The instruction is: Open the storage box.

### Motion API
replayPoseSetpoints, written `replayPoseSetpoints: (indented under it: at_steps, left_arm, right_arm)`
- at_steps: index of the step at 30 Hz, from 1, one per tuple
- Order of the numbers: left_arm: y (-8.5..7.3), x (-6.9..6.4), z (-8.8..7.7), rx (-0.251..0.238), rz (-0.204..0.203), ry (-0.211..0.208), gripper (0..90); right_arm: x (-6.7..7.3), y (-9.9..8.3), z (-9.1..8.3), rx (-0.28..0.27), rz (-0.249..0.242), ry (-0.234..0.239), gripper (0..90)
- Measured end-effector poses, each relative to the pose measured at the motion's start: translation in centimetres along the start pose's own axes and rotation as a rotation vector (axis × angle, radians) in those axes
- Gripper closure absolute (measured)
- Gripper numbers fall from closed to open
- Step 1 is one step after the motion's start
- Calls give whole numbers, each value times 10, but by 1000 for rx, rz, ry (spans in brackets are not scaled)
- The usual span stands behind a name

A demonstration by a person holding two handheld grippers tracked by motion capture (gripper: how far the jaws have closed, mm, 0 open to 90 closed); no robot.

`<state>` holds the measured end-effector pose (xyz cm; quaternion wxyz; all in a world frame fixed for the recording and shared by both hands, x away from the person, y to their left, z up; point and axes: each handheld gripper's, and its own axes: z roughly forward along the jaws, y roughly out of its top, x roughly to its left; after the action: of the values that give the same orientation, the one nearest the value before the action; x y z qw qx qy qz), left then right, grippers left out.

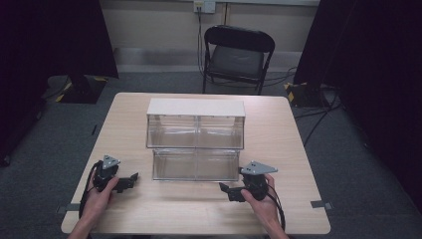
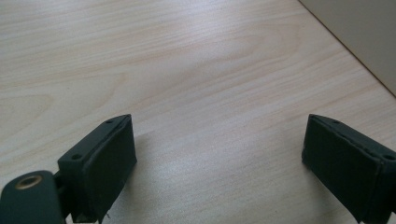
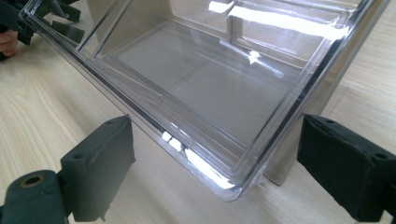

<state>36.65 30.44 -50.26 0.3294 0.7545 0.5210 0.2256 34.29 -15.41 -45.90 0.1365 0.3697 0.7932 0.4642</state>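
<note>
High view: a clear two-tier drawer unit with a white top stood mid-desk, its lower tier projecting toward the near edge. Both tiers looked empty, each split into a left and a right compartment. The desk carried nothing else besides the two grippers.

Left gripper rested low at the near left, just off the lower tier's left corner and apart from it. Left gripper view: jaws stood wide, nothing between them but bare wood grain; a pale panel crossed the far right corner of that view, not identifiable.

Right gripper sat at the near right, pointed toward the lower tier's right corner. Right gripper view: jaws wide apart, with the clear front corner of the lower drawer lying between and beyond them. Neither pad touched the plastic. The drawer interior looked empty, with glare on the far wall. The other gripper showed far off at the upper left.

Judgement on progress: early stage. No grasp was made and no contact with the unit by either gripper. The lower tier appeared to sit forward of the upper one; whether it was pulled out or built stepped could not be told. Closing on the drawer front and moving it remained to be done.
</note>
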Motion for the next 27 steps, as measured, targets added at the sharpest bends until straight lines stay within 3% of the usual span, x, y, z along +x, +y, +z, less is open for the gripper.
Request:
replayPoseSetpoints:
  at_steps: [27]
  left_arm:
    - [0,0,0,-1,-1,0,92]
  right_arm:
    - [2,5,-8,-21,-7,11,103]
